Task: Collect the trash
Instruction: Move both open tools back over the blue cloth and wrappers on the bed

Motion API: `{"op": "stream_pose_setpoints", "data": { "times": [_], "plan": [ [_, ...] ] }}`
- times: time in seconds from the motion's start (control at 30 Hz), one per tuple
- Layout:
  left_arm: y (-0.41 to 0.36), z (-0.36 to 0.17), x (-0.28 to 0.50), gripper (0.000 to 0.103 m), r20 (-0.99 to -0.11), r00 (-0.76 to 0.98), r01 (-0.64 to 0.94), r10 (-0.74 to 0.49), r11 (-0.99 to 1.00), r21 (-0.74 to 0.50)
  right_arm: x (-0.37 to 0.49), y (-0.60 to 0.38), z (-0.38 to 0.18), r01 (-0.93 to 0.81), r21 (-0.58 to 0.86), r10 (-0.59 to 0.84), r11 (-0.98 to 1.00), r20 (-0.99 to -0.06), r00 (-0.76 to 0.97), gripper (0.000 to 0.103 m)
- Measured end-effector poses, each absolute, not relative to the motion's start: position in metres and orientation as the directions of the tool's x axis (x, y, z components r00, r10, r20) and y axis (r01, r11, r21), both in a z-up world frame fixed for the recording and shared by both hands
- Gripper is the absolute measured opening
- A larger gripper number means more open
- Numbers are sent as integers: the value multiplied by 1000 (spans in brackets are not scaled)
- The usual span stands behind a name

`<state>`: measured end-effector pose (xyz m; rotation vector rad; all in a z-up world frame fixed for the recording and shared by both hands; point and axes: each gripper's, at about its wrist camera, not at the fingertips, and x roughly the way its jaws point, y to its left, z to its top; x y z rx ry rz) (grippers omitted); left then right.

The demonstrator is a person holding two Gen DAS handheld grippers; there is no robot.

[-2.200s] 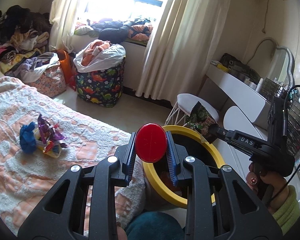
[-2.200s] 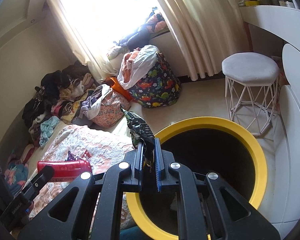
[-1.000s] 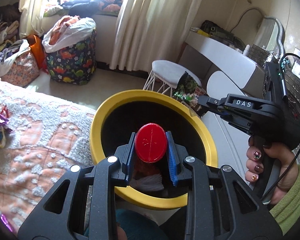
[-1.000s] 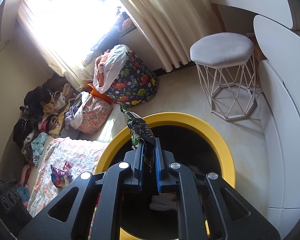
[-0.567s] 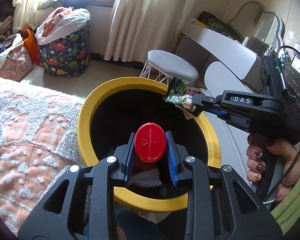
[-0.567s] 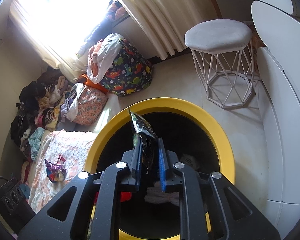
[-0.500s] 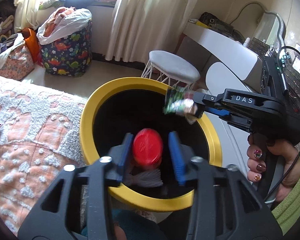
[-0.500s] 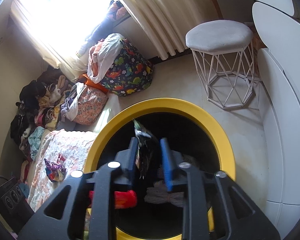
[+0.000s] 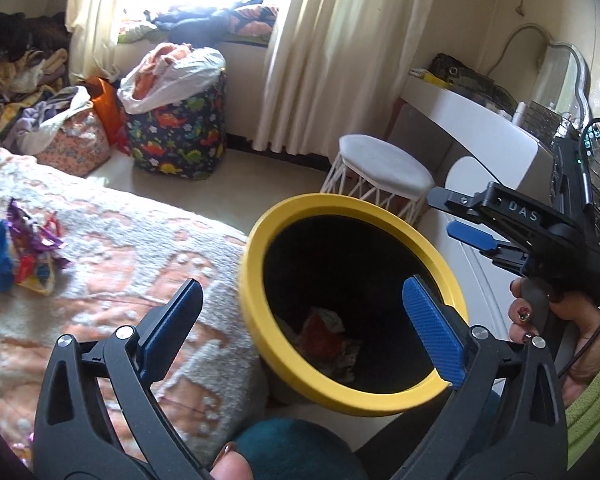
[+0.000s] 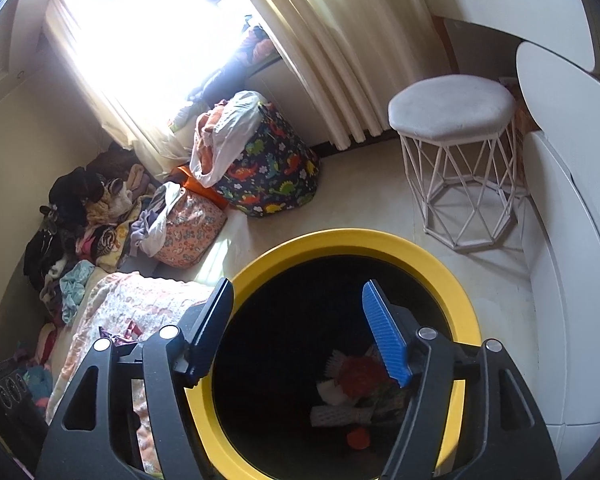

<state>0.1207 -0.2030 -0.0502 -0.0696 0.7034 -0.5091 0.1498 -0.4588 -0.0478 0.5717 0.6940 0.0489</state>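
A black bin with a yellow rim (image 9: 259, 240) (image 10: 464, 292) stands beside the bed. Red, white and patterned trash (image 9: 320, 330) (image 10: 356, 376) lies at its bottom. My left gripper (image 9: 304, 312) hangs over the bin's near side, its jaws opening wide with nothing between them. My right gripper (image 10: 295, 320) is above the bin mouth, jaws also opening and empty; in the left wrist view it shows at the right (image 9: 456, 216), held by a hand. A small pile of crumpled wrappers (image 9: 23, 252) (image 10: 117, 334) lies on the bedspread.
The bed with a peach and white bedspread (image 9: 111, 248) is left of the bin. A white stool (image 9: 380, 164) (image 10: 452, 112) and a white dressing table (image 9: 472, 120) stand behind it. A dinosaur-print hamper (image 9: 179, 128) (image 10: 267, 164) and piles of clothes (image 10: 83, 216) sit by the window.
Both grippers opened: the red-capped bottle left my left gripper and the dark wrapper left my right, both dropping into the bin. The left view swung left, toward the bed.
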Motion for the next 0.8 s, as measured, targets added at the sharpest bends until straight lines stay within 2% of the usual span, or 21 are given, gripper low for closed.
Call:
{"op": "stream_pose_setpoints", "data": {
  "times": [0.6, 0.8],
  "plan": [
    [-125, -27, 116, 92, -535, 779, 254, -327, 945, -208, 150, -407, -20, -8, 457, 281, 889, -533, 798, 69],
    [-99, -23, 122, 92, -531, 790, 206, -307, 948, -241, 151, -387, -19, -52, 446, 312, 894, -533, 787, 70]
  ]
}}
